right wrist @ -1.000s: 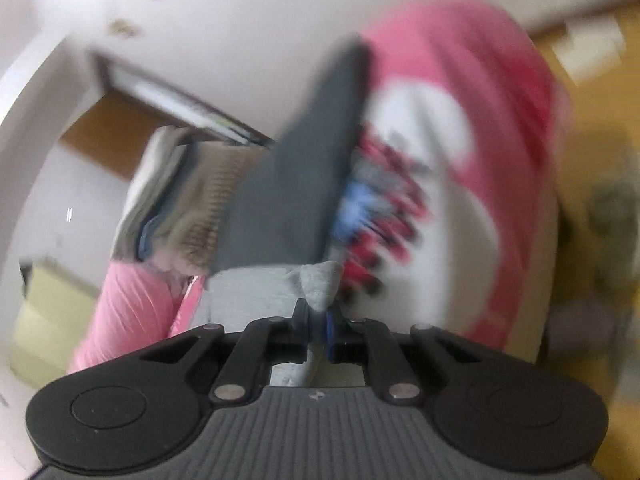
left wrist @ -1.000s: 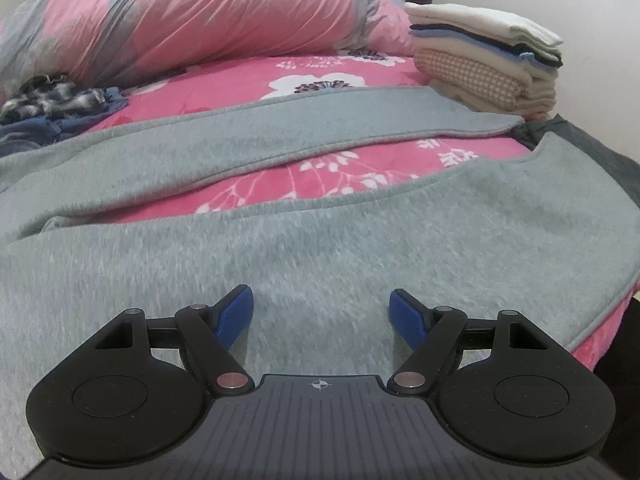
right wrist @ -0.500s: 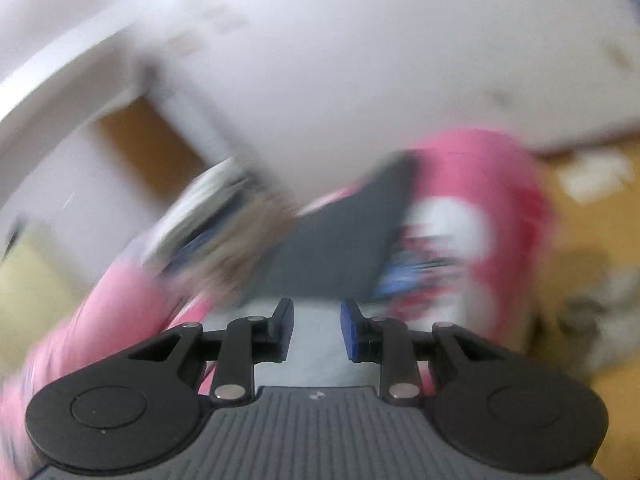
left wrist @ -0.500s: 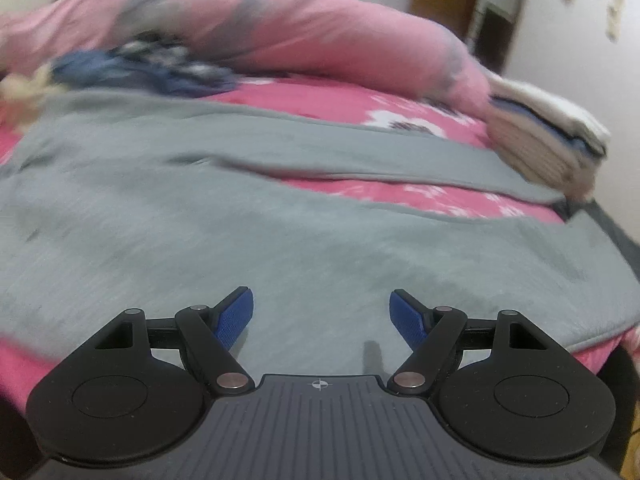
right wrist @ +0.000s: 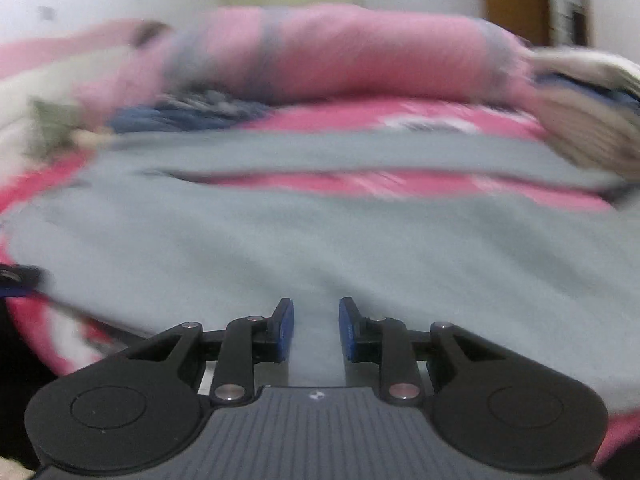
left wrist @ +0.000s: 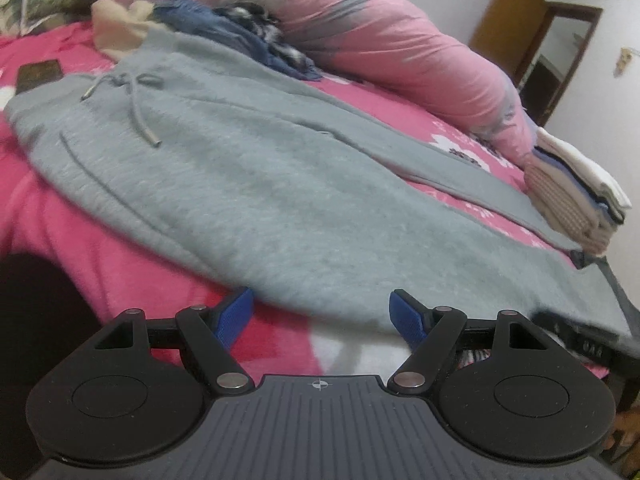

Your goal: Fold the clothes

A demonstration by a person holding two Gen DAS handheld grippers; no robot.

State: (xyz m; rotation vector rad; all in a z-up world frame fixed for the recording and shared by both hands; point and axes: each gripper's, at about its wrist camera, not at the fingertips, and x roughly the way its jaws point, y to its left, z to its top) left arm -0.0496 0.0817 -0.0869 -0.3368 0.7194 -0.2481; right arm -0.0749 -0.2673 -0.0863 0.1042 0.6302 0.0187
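Both hand-held grippers are free of cloth at this moment: the left gripper hangs with its blue pads spread wide above the near edge of the grey sweatpants, and the right gripper has its pads parted by a narrow gap with nothing between them, poised over the grey fabric, though that view is smeared by motion and I cannot tell whether the pads touch the cloth. The sweatpants lie spread flat across the pink floral bedspread, waistband and drawstring toward the far left, the two legs running off to the right with a strip of bedspread showing between them. That layout reads as preparation for a lengthwise fold, one leg over the other, which would explain why the left gripper sits wide open at the hem line, ready to bite the near edge. A stack of folded clothes sits at the far right, touching or just beside the far leg's cuff, likely the destination pile. Unfolded garments wait in a heap against the rolled pink duvet, kept clear of the working area. A dark phone-like slab rests near the waistband; it could be caught if the fold swings that way
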